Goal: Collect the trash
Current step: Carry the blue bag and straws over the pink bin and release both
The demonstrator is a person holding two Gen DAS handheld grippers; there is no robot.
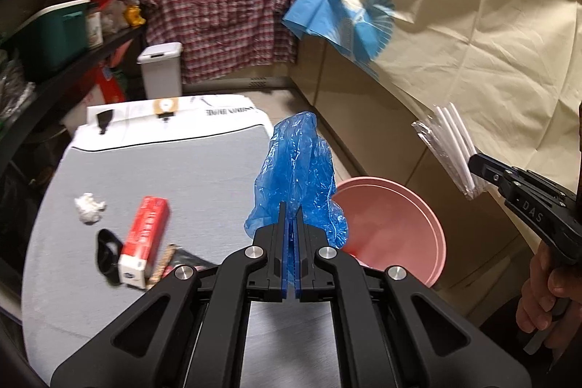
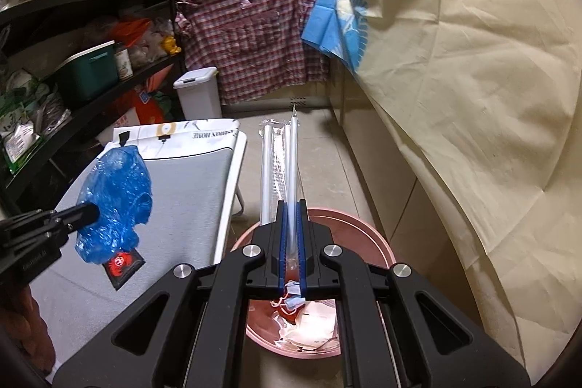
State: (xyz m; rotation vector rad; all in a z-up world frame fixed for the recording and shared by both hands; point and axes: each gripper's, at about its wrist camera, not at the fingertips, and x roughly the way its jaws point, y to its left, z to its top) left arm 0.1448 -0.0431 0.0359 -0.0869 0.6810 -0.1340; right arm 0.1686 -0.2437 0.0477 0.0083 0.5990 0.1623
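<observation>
The grey board point(image 1: 152, 170) fills the lower left of the left wrist view, its right edge running close beside the pink basin point(image 1: 393, 228) on the floor at centre right. A cream sheet point(image 1: 473, 42) hangs down the right side, so the clear lane is the strip of floor between board and sheet, with the basin sitting in it.

In the right wrist view the basin point(image 2: 363, 228) lies right under the right gripper point(image 2: 292, 206), already holding crumpled paper and a mask. Those jaws are clamped tight on a pack of straws point(image 2: 280, 155), which juts straight ahead to mid-frame. Stiff, light, in slick clear wrap: I'd say it could slide if the pinch eases, and the long end needs room to tip.

The left gripper point(image 1: 292, 217), bottom centre of its own view, is pinched fully closed on a blue bag point(image 1: 298, 170). Thin film, near weightless, floppy above the jaws; a bunched fold is the place to hold it, and it will likely drift as it drops, so release close over the basin.

Still on the board at lower left: a red box point(image 1: 145, 235), light and rigid, best taken across its narrow sides; a black strap point(image 1: 107, 250) touching it; and a soft tissue wad point(image 1: 89, 208) just above, well apart from the edge.
</observation>
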